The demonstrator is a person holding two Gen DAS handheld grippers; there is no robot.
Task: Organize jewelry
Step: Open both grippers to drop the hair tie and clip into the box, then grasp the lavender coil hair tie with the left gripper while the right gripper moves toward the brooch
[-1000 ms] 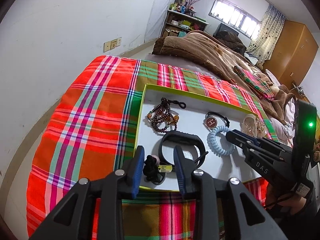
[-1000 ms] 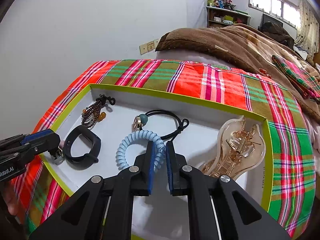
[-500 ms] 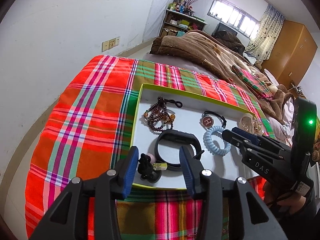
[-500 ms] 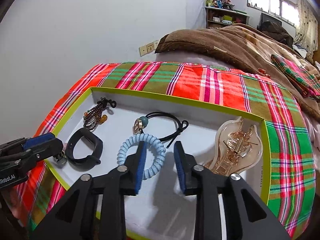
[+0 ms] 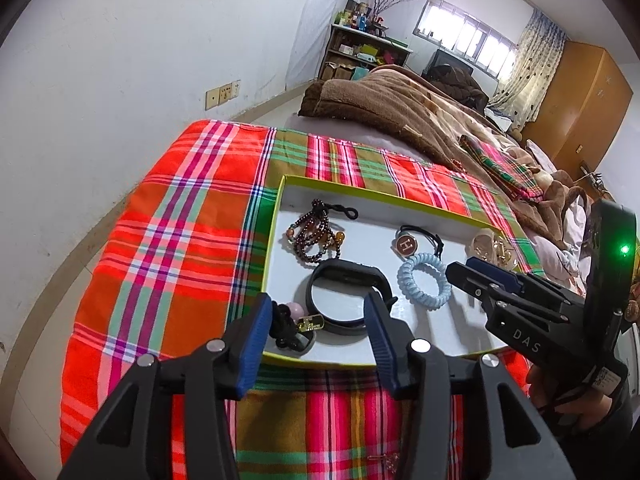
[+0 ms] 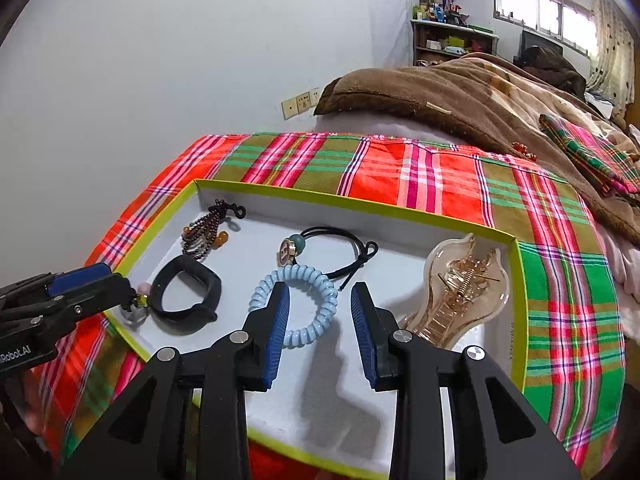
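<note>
Item: blue coil hair tie (image 6: pixel 295 303), lying flat in the tray (image 6: pixel 352 200). We hold the right gripper (image 6: pixel 320 334) nearer, fingers spread, empty; its near arc lies between them. Left gripper (image 5: pixel 318 344) likewise spread, empty.

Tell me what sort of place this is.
Most likely a home bedroom. The jewelry tray sits on a bed covered with a plaid cloth, with a rumpled brown blanket behind it. A wooden wardrobe and curtained window stand at the far wall.
</note>
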